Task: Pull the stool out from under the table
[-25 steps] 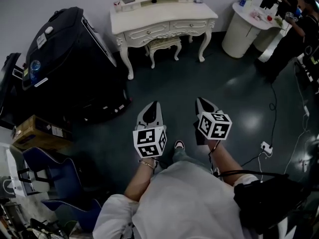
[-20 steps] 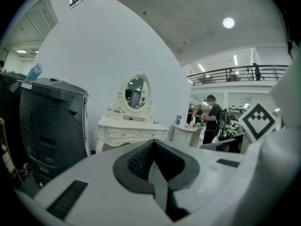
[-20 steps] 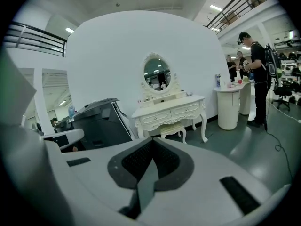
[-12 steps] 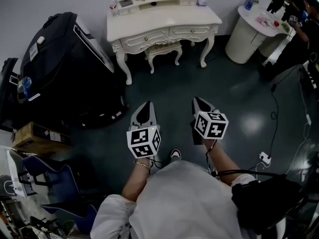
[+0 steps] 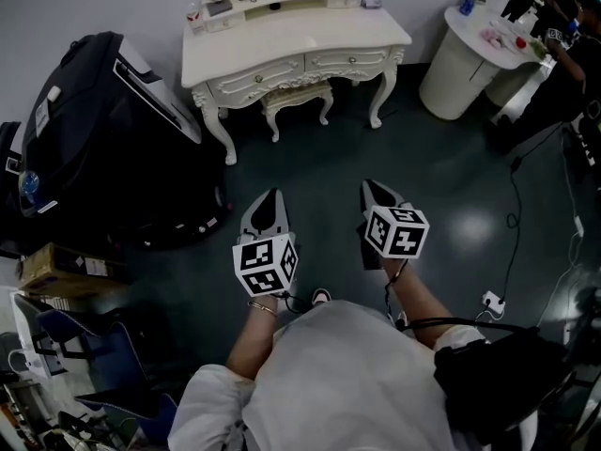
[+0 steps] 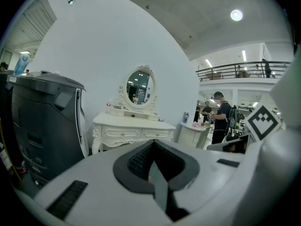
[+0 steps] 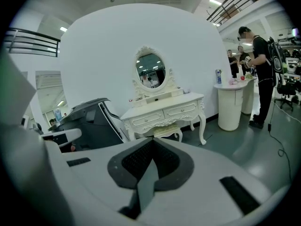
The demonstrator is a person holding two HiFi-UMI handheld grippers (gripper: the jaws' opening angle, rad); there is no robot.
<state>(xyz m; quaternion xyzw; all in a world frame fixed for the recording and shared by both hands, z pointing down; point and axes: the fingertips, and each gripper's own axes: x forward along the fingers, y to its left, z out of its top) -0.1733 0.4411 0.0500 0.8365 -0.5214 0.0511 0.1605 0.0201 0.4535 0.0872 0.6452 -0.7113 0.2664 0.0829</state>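
Observation:
A cream, carved stool (image 5: 297, 101) stands tucked under a white dressing table (image 5: 282, 45) against the far wall; it also shows in the right gripper view as a cushioned seat (image 7: 165, 130) beneath the table (image 7: 164, 109). In the left gripper view only the table (image 6: 131, 126) shows, the stool hidden behind the gripper's body. My left gripper (image 5: 268, 203) and right gripper (image 5: 377, 192) hang side by side over the dark floor, well short of the stool. Both are shut and hold nothing.
A big black machine (image 5: 103, 148) stands left of the table. A white round pedestal table (image 5: 465, 59) with bottles stands at the right, with people (image 5: 563, 45) beside it. A cable and power strip (image 5: 491, 301) lie on the floor at the right. A cardboard box (image 5: 61, 269) sits at the left.
Both grippers have moved forward toward the dressing table; table and stool have shifted left and sit a little larger in the head view. Jaws stay shut.

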